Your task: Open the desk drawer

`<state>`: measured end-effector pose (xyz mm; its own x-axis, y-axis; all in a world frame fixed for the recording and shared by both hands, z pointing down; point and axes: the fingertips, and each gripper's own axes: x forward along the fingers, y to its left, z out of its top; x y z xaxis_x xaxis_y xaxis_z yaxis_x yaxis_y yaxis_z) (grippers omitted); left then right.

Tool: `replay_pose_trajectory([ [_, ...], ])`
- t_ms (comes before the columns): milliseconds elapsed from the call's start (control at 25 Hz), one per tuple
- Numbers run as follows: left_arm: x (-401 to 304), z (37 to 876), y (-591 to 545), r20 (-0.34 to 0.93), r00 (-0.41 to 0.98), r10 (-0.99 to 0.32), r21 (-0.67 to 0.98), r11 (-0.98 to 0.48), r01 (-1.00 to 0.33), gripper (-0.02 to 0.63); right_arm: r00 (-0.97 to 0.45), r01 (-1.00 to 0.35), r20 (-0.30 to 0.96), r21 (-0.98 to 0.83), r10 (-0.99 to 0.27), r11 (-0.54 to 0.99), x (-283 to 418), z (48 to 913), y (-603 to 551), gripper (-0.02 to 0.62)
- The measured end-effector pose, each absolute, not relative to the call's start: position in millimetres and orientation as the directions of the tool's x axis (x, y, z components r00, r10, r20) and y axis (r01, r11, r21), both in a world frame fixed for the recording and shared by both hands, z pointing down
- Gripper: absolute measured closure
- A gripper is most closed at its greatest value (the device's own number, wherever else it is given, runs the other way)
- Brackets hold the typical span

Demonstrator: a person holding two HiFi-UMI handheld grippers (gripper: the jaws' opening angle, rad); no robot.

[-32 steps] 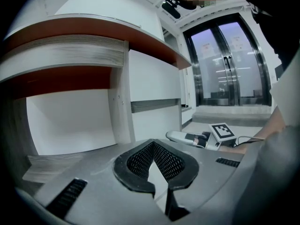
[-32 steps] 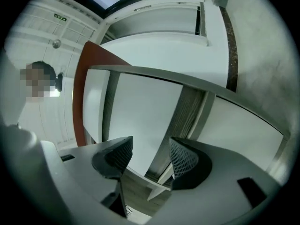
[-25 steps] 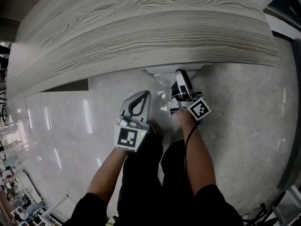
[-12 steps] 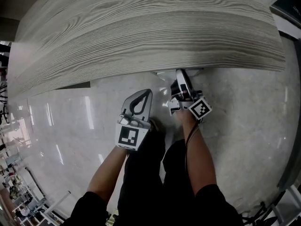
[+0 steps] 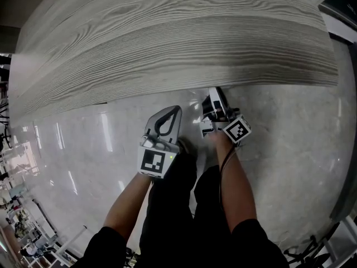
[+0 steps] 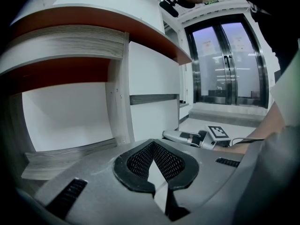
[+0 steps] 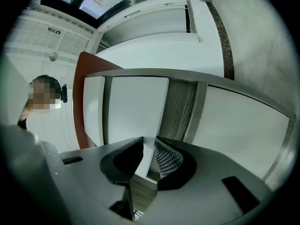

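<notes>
The wood-grain desk top (image 5: 167, 38) fills the upper head view. Below it stands a white drawer unit (image 6: 154, 121), with a grey wood-grain strip (image 6: 154, 99) between its white fronts. My right gripper (image 5: 216, 95) reaches under the desk edge at the drawer unit and also shows in the left gripper view (image 6: 171, 135). Its jaws (image 7: 149, 156) are closing. The edge of a white front beside the grey strip (image 7: 180, 111) lies in the narrow gap between them. My left gripper (image 5: 173, 111) hangs to its left, off the desk. Its tips (image 6: 152, 146) are shut on nothing.
Polished marble floor (image 5: 83, 149) lies around the person's dark-trousered legs (image 5: 178, 205). Left of the drawers is an open bay (image 6: 65, 111) under the desk with a wood-grain base board (image 6: 70, 149). Glass doors (image 6: 229, 64) stand far behind.
The head view has shifted, so the desk edge now covers the white top of the drawer unit that showed before. Both grippers stay where they were.
</notes>
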<state>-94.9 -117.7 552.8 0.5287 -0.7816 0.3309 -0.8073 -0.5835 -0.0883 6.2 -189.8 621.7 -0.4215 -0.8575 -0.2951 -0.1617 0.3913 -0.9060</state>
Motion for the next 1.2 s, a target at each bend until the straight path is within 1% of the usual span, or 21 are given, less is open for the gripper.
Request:
replay_pose_trajectory([
  [160, -93, 553, -118, 0.331, 0.538, -0.775, -0.087, -0.593, -0.801, 0.603, -0.420, -0.153, -0.314, -0.900, -0.851, 0.408, 5, 621, -186, 0.529],
  [280, -92, 554, -120, 0.330, 0.538, -0.775, -0.085, -0.593, -0.801, 0.603, -0.417, -0.150, -0.302, -0.907, -0.857, 0.392, 5, 625, -182, 0.531],
  [440, -91, 555, -120, 0.328, 0.540, -0.775, -0.082, -0.593, -0.801, 0.603, -0.416, -0.137, -0.328, -0.899, -0.848, 0.415, 6, 626, -175, 0.534],
  [720, -95, 555, -118, 0.334, 0.538, -0.774, -0.086, -0.594, -0.800, 0.603, -0.414, -0.153, -0.307, -0.905, -0.857, 0.398, 7, 629, -169, 0.540],
  [1200, -94, 552, -106, 0.349, 0.533, -0.770, -0.066, -0.588, -0.806, 0.603, -0.432, -0.153, -0.307, -0.902, -0.848, 0.404, 10, 627, -136, 0.546],
])
